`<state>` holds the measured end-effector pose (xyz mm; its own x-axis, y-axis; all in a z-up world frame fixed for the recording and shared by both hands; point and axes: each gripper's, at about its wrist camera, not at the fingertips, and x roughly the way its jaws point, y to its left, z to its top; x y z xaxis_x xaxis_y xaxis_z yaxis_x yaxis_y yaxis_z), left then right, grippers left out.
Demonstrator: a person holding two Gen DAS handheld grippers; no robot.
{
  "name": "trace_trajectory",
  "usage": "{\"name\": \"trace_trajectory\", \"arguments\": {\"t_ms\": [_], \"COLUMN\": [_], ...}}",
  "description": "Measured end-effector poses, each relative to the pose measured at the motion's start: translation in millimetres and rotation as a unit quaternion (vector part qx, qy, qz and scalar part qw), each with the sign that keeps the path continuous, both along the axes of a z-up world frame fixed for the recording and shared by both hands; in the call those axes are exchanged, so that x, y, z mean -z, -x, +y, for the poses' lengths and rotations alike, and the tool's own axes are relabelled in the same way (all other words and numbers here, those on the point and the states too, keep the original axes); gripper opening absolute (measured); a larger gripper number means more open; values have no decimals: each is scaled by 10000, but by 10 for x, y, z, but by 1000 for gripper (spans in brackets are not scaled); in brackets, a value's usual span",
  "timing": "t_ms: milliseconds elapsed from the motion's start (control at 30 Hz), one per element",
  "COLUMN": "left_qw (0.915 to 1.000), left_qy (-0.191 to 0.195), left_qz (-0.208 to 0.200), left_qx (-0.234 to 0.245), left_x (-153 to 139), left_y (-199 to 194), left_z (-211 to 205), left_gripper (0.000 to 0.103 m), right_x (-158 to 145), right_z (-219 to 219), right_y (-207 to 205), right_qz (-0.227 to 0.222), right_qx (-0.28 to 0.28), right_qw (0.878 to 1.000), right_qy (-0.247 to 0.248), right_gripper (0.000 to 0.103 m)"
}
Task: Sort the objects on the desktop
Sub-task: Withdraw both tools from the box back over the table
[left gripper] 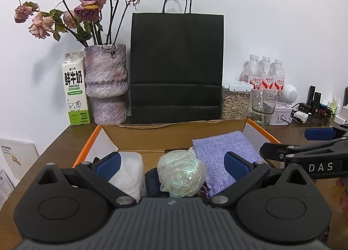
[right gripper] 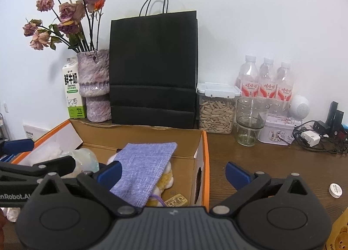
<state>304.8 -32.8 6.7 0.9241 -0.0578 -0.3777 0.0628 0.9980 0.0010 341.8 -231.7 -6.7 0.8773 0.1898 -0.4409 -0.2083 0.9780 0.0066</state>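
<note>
Two grippers hover at the orange-edged cardboard box [right gripper: 202, 163], both spread wide and gripping nothing. The left gripper [left gripper: 171, 164] frames an iridescent wrapped ball [left gripper: 180, 176] beside a clear plastic tub [left gripper: 130, 171]. The right gripper [right gripper: 174, 169] straddles the box wall; the lilac fabric pouch [right gripper: 143, 167] lies inside, atop what may be a plush toy [right gripper: 167, 176]

I see bare tabletop [right gripper: 271, 163] to the right of the cardboard box [right gripper: 204, 163], room enough to pass. Behind it the black paper bag [right gripper: 153, 69], vase [right gripper: 93, 84], seed jar [right gripper: 216, 110] and glass [right gripper: 250, 121] wall off the back. The box itself is crowded, its purple pouch [right gripper: 141, 171] lying uppermost.
</note>
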Motion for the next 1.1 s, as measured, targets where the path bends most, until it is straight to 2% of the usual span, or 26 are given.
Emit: {"name": "trace_trajectory", "arguments": {"t_ms": [633, 1100], "left_qw": [9996, 9970], "left_qy": [-41, -216], "left_qz": [-74, 313], "left_qx": [-276, -671], "left_x": [-69, 170], "left_y": [526, 1017], "left_z": [323, 870], "left_gripper": [103, 103], "right_x": [-34, 206], "right_z": [-41, 128], "right_y": [497, 1102], "right_qz": [30, 306], "right_qx": [-25, -289], "right_qw": [10000, 9990], "right_qy": [73, 162], "right_gripper": [103, 103]}}
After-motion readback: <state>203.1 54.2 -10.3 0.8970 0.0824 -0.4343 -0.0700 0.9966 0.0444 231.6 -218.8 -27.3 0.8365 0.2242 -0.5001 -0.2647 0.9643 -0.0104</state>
